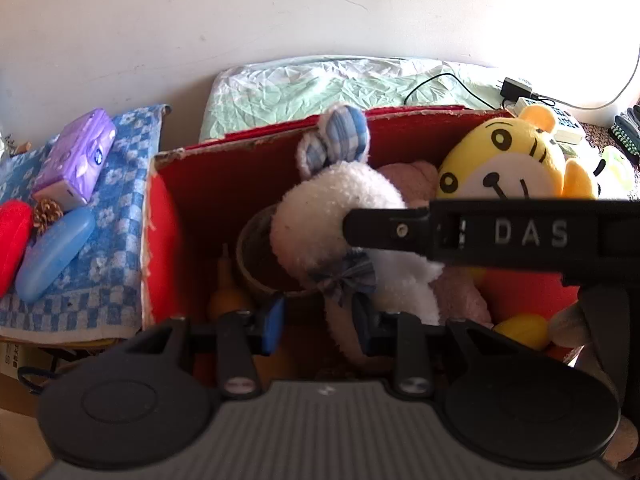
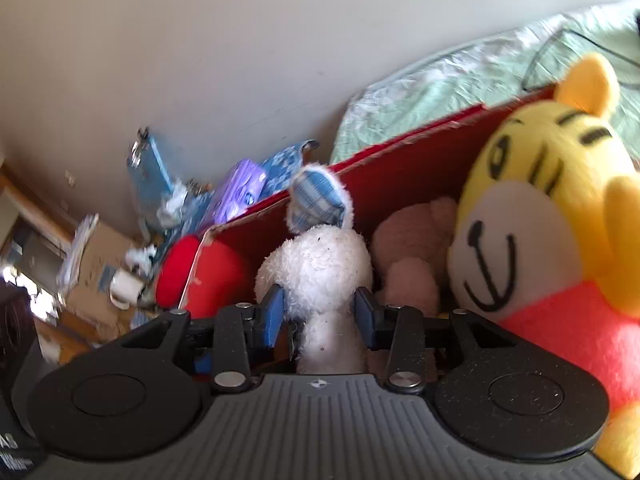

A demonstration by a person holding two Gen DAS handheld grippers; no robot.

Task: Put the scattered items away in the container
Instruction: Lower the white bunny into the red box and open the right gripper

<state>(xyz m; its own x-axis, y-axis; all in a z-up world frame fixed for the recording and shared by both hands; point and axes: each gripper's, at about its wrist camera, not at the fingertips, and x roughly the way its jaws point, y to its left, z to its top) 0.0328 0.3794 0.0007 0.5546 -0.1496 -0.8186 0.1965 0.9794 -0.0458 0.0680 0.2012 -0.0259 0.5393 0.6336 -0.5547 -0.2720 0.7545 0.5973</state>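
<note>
The red cardboard box (image 1: 256, 184) is seen filling the centre of the left wrist view, and a white plush rabbit (image 1: 340, 216) with blue checked ears is seen inside it, at mid-frame. To the right of the rabbit, a yellow tiger plush (image 1: 516, 156) in a red top is propped in the box, and a pinkish plush (image 1: 416, 176) is wedged between the two. A brown bowl (image 1: 260, 256) and a yellow bottle-like object (image 1: 228, 296) are seen low in the box, left of the rabbit.

The left gripper (image 1: 318, 320) is held open at the lower centre, its blue pads (image 1: 274, 322) set apart on either side of the rabbit's lower body; whether they touch the fur cannot be told. The right gripper (image 2: 320, 316) is likewise spread in the right wrist view, with the rabbit's white body (image 2: 332, 320) standing between its fingers; contact cannot be judged there either.

At the left of the left wrist view, outside the box, a purple tissue pack (image 1: 76, 156), a pine cone (image 1: 47, 212), a blue oval case (image 1: 56, 254) and a red cushion-like object (image 1: 12, 244) are laid on a blue checked cloth (image 1: 116, 216).
</note>
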